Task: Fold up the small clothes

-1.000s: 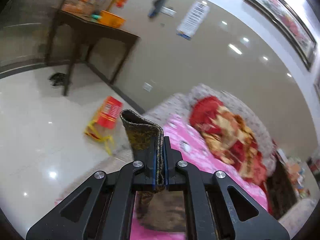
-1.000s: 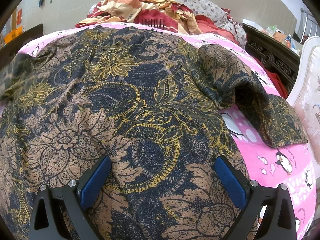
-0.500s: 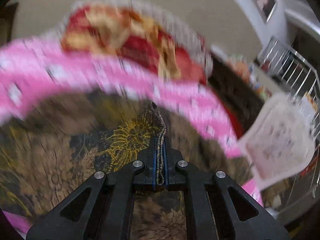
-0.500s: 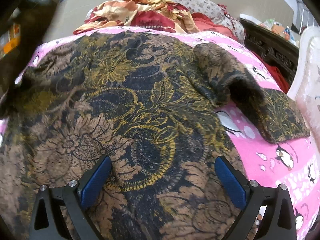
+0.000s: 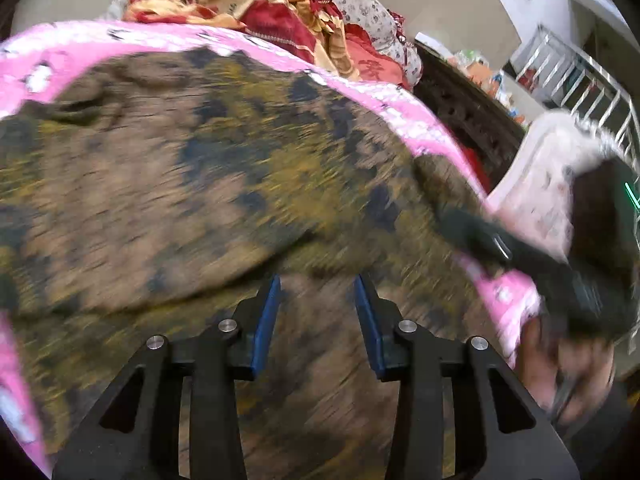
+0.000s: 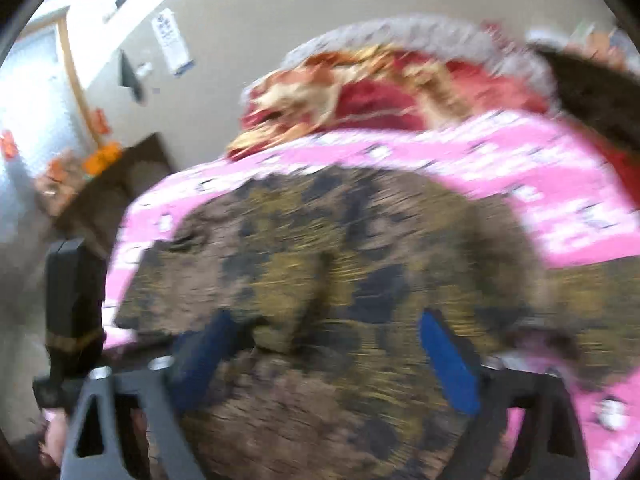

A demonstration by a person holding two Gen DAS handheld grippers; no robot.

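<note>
Both my left gripper and right gripper stood open and empty over the patterned garment lying mid-frame on the pink sheet; smoothing the fold flat seemed wise before regripping.

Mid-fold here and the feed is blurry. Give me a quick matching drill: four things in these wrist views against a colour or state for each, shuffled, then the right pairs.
Things:
1. left gripper
2. patterned garment
3. bed sheet
4. crumpled quilt

Colour or state:
A. pink with small prints
B. red and gold, heaped at the far end of the bed
C. open, nothing between the blue pads
D. brown, gold and dark floral, lying on the bed

Pairs: 1-C, 2-D, 3-A, 4-B
</note>
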